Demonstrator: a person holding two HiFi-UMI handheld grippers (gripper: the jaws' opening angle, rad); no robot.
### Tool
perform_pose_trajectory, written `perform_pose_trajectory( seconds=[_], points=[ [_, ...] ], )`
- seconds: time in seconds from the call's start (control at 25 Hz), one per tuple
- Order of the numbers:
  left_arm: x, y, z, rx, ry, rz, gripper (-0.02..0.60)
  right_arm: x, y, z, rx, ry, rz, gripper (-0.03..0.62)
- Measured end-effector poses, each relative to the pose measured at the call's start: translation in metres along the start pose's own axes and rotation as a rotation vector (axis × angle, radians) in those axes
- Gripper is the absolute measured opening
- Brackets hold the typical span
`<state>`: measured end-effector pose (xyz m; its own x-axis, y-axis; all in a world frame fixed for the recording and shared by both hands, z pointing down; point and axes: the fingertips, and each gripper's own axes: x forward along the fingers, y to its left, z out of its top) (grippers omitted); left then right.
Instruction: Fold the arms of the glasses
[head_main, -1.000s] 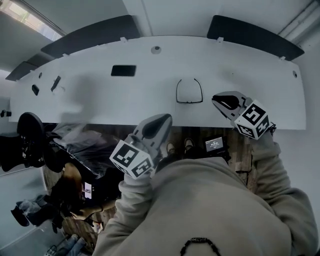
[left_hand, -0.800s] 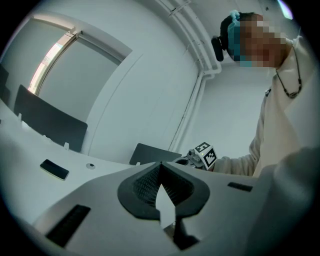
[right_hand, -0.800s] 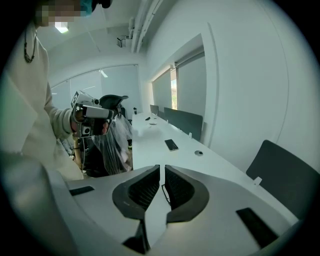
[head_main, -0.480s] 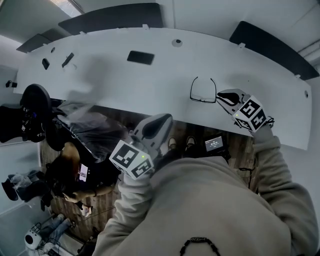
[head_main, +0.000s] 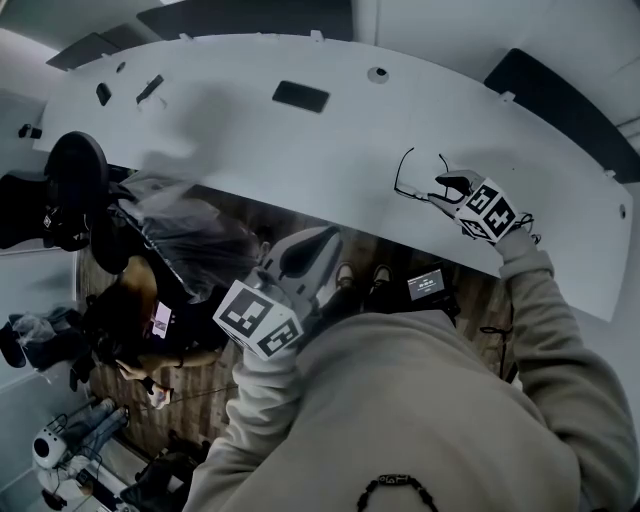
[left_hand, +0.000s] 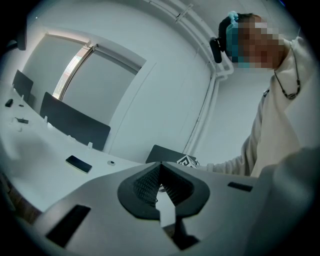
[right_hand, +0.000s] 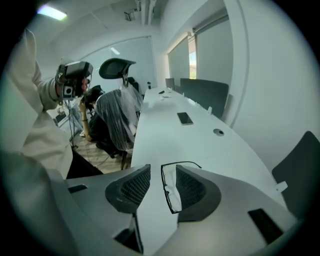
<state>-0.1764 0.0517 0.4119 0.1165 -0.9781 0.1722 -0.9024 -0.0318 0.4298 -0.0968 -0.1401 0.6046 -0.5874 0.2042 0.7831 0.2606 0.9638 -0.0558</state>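
The glasses (head_main: 415, 176) lie on the white tabletop (head_main: 250, 150) close to its near edge, toward its right-hand end. Their arms are open and pointing away from that edge. They are a thin black wire-like frame with squarish clear lenses. I judge them very light, springy in the arms, easy to bend at the hinges and easy to smear on the lenses. On this smooth, matte tabletop I expect them to skate away at the slightest sideways nudge.

My right gripper (right_hand: 162, 170) is down over them. Its jaws have just been opening and now stand apart, with the front of the frame between them, just beside the right-hand pad (right_hand: 192, 187). Neither ribbed dark pad is pressing on it, so nothing is held yet.

My left gripper (left_hand: 159, 167) is clenched on nothing and hangs off the tabletop's near edge, well apart from the glasses.

I would pinch the frame at the bridge or a front corner, never across a lens, and keep the squeeze gentle. An arm should then be pushed from near its tip, so the hinge swings rather than the wire flexing.
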Motion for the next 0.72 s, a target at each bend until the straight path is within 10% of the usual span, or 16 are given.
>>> perform_pose_trajectory(
  seconds=[0.72],
  points=[
    [-0.047,0.025,-0.018,-0.045,-0.006,0.143,0.005,0.102,0.006,-0.082,-0.248,0.386,0.080,0.155]
  ],
)
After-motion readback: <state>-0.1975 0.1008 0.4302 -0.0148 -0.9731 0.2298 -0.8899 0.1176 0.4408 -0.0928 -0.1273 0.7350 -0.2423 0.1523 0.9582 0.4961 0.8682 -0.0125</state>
